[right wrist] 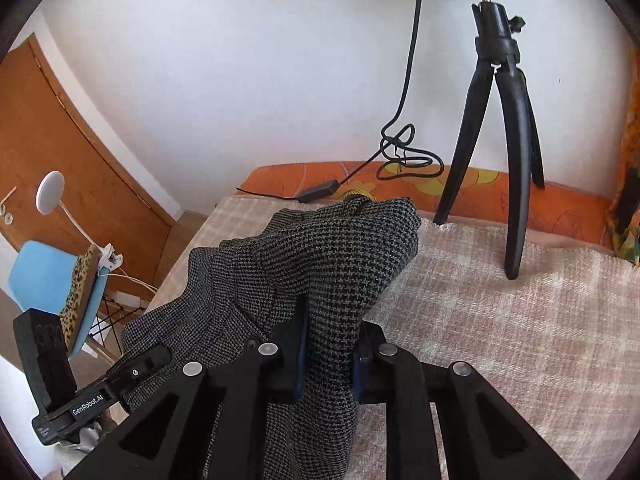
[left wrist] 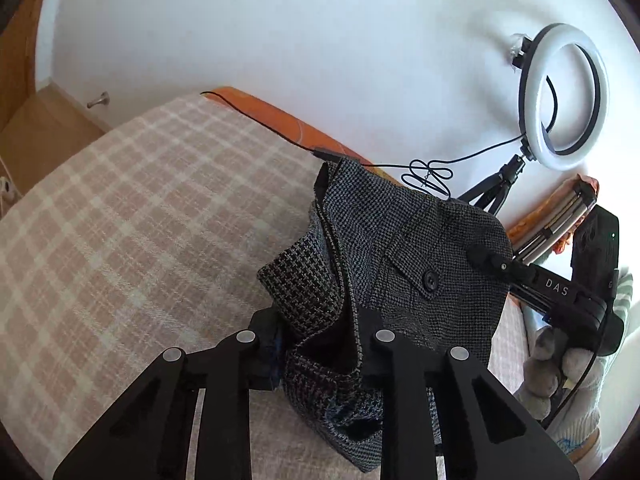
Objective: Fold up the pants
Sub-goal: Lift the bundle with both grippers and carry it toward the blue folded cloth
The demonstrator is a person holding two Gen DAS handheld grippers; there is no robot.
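So both claws have a bite of the pants (left wrist: 404, 248) right now, a grey houndstooth pair with a buttoned back pocket (left wrist: 430, 280) facing the left wrist camera. The left claw (left wrist: 316, 344) is closed down on a bunched fold of the fabric, cloth stuffed between its fingers and spilling out below. The right claw (right wrist: 330, 356) is clamped on another part, with the material squeezed between its blue-lined pads (right wrist: 301, 354) and draping over the top of them. The pants are held up in a crumpled heap over the bed (left wrist: 120, 216), which has a beige and white checked blanket on it, roughly near the back edge by the wall. From the left camera you can see the right claw's tip pressed into the cloth near the pocket, with a gloved hand (left wrist: 560, 372) gripping its handle. Behind the pants, a ring light (left wrist: 564, 96) stands on a small black tripod (right wrist: 504, 128) planted on the blanket near the bed's back edge, and its black cable (right wrist: 400, 156) trails along the orange patterned strip by the wall.
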